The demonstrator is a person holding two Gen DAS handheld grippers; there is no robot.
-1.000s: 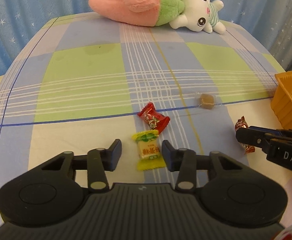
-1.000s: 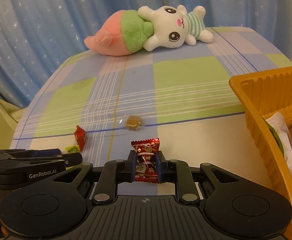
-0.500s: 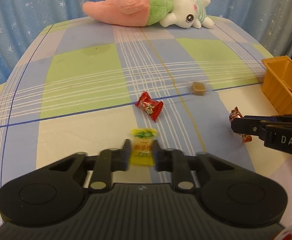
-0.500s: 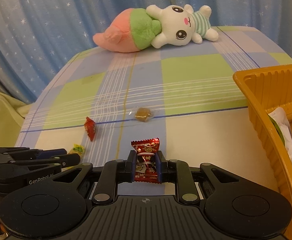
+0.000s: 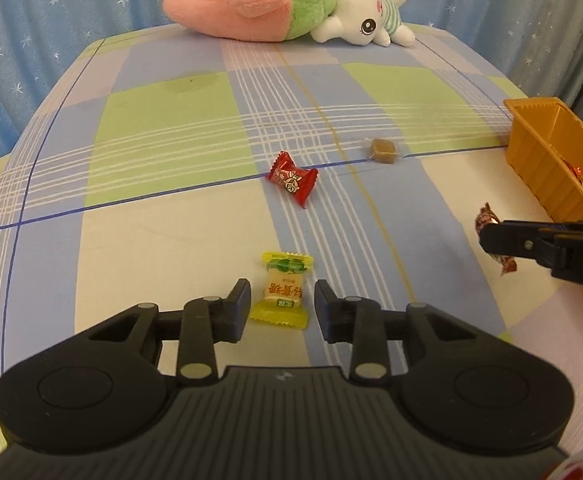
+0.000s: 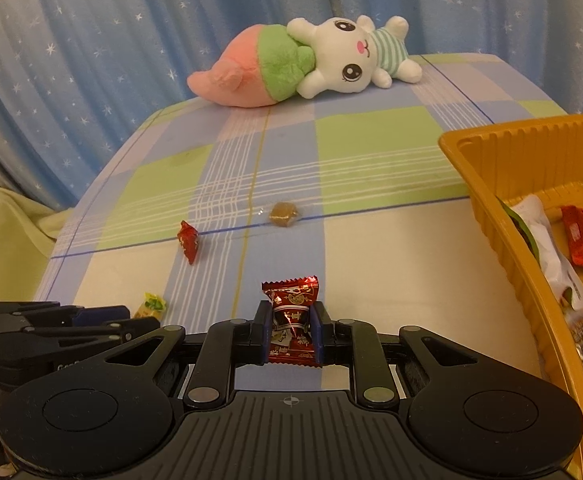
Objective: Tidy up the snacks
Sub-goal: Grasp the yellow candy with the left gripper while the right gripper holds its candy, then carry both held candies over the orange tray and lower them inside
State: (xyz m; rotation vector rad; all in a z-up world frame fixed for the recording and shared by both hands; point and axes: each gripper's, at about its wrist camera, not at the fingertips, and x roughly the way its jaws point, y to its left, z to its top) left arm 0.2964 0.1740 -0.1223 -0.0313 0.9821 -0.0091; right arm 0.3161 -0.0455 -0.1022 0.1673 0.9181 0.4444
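Observation:
A yellow wrapped candy (image 5: 283, 290) lies on the checked cloth between the fingers of my left gripper (image 5: 282, 304), which is open around it with gaps on both sides. It also shows in the right wrist view (image 6: 150, 305). My right gripper (image 6: 291, 330) is shut on a dark red wrapped candy (image 6: 291, 320), seen from the side in the left wrist view (image 5: 491, 236). A bright red candy (image 5: 291, 178) and a brown candy in clear wrap (image 5: 383, 150) lie farther out. An orange tray (image 6: 491, 216) at the right holds several snacks.
A pink, green and white plush toy (image 5: 291, 8) lies at the far edge of the table. A blue star-patterned curtain (image 6: 91, 60) hangs behind. A pale yellow cloth (image 6: 7, 232) sits off the table's left edge.
My left gripper closed on the yellow candy half a second ago and now stands open around it again. My right gripper kept its hold on the dark red candy and shifted slightly.

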